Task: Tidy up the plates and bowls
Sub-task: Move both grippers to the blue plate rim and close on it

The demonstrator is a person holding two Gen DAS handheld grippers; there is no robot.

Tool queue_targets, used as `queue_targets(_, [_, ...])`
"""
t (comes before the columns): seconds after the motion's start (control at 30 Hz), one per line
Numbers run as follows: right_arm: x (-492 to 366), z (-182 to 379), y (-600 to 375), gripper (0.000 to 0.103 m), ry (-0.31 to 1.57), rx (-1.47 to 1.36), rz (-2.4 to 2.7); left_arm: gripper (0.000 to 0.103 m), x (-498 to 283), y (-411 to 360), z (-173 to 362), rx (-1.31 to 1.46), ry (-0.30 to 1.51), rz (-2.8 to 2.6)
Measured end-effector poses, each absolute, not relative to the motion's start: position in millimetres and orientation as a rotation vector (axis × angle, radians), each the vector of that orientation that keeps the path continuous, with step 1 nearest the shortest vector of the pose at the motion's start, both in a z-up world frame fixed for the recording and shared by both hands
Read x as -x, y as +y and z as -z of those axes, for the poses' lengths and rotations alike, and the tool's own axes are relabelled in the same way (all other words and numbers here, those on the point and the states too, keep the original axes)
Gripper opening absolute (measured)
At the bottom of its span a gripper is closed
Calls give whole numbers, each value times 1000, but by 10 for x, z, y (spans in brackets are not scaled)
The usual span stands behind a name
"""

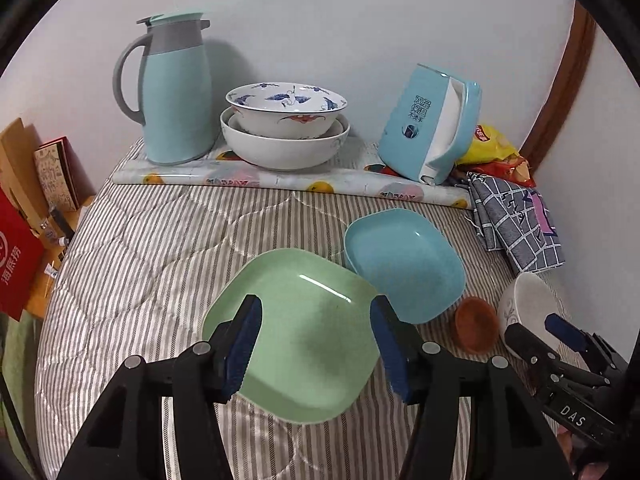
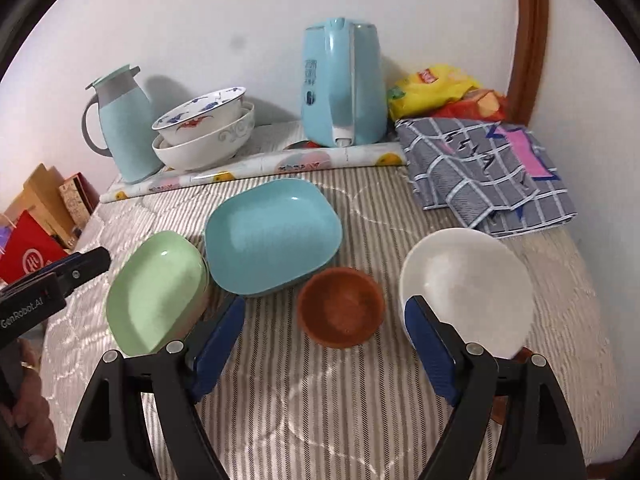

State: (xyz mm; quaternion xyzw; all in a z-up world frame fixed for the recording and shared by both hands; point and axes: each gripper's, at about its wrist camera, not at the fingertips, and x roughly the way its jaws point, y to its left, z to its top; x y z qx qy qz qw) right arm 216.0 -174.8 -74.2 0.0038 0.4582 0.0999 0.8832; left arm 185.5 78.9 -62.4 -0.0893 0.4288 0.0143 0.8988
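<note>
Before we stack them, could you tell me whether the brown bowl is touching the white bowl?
Apart. The right wrist view shows striped quilt between the brown bowl and the white bowl.

White wall (image 1: 340, 20) is running behind everything, a curved brown wooden frame (image 2: 530, 40) standing at its right end. Grey-striped quilted cover (image 1: 160, 248) is spreading over the surface, a fruit-print roll (image 1: 280, 178) lying along its back edge. Cardboard boxes (image 1: 16, 160) and a red bag (image 1: 18, 256) are leaning at the left. Even indoor light, soft shadows falling on the wall.
</note>
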Motion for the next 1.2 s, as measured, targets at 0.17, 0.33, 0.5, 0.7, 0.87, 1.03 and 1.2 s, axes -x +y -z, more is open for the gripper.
queue_targets(0.17, [-2350,789,-1707,82,971,-9,-215,54,-2043,747,644,170,896,-28])
queue_targets(0.33, [-2529,801,-1675,82,953,2,-196,54,-2267,731,728,159,914,-35])
queue_targets(0.5, [-2755,891,-1666,76,970,-4,-177,54,-2476,687,818,157,924,-25])
queue_targets(0.7, [-2987,1071,-1601,56,1011,37,-163,54,-2727,619,951,159,954,4])
queue_targets(0.87, [-3127,1230,-1565,52,1033,76,-138,54,-2900,575,1081,155,985,3])
queue_targets(1.03, [-3236,1368,-1543,48,1055,102,-136,54,-3070,539,1227,152,1022,20])
queue_targets(1.2, [-3316,1478,-1500,44,1088,114,-143,48,-3182,487,1326,149,1047,35])
